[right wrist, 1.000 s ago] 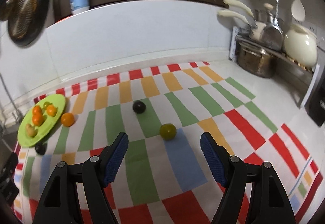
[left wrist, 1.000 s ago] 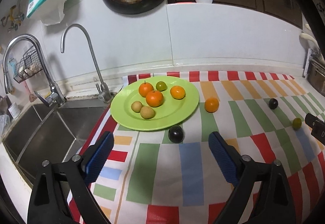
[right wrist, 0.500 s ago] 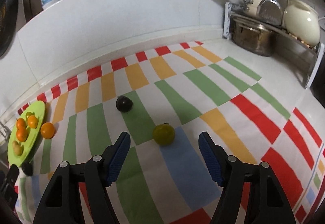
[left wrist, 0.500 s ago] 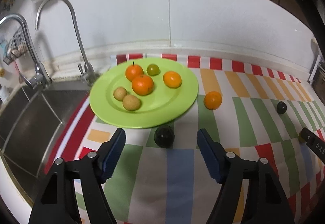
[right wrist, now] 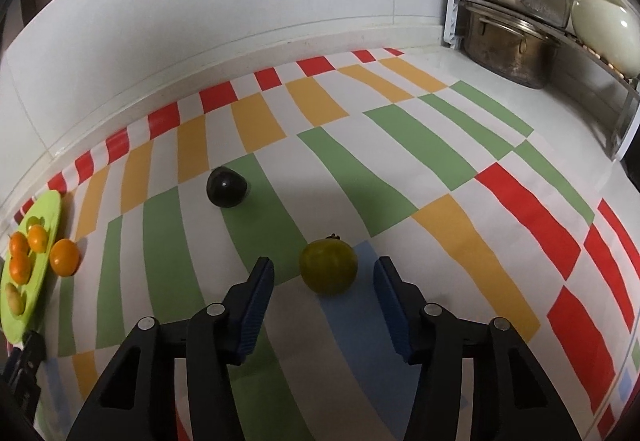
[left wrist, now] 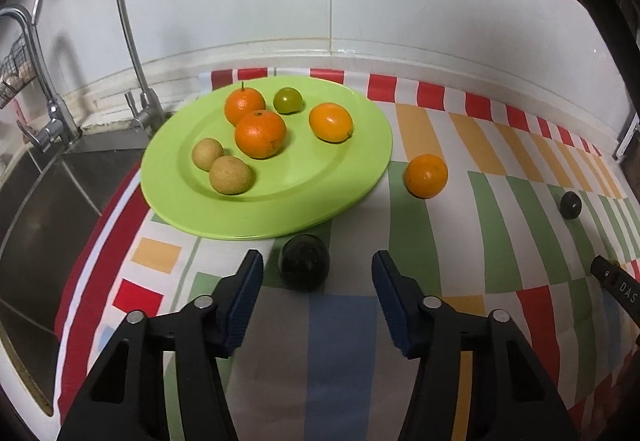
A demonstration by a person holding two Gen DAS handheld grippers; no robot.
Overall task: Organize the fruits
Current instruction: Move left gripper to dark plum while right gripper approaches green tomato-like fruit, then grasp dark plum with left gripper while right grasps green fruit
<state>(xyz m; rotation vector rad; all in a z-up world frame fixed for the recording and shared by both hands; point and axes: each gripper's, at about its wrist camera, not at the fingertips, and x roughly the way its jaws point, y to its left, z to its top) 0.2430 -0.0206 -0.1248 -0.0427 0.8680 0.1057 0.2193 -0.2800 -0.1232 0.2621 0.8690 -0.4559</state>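
A green plate (left wrist: 320,209) holds three orange fruits, a small green fruit (left wrist: 287,100) and two tan fruits. A dark round fruit (left wrist: 305,261) lies just in front of the plate, between the tips of my open left gripper (left wrist: 318,275). A loose orange (left wrist: 425,176) lies right of the plate, and another dark fruit (left wrist: 570,204) further right. In the right wrist view my open right gripper (right wrist: 324,281) flanks a yellow-green fruit (right wrist: 329,271). The second dark fruit (right wrist: 226,186) lies beyond it. The plate (right wrist: 50,209) is at the far left.
A striped cloth (left wrist: 500,225) covers the counter. A sink (left wrist: 44,209) with two taps (left wrist: 132,41) lies left of the plate. A metal pot (right wrist: 508,45) and a rack with utensils stand at the back right. A white tiled wall runs behind.
Both grippers moved forward and down. The dark fruit now sits between the left fingertips and the yellow-green fruit between the right fingertips. No fruit has moved.
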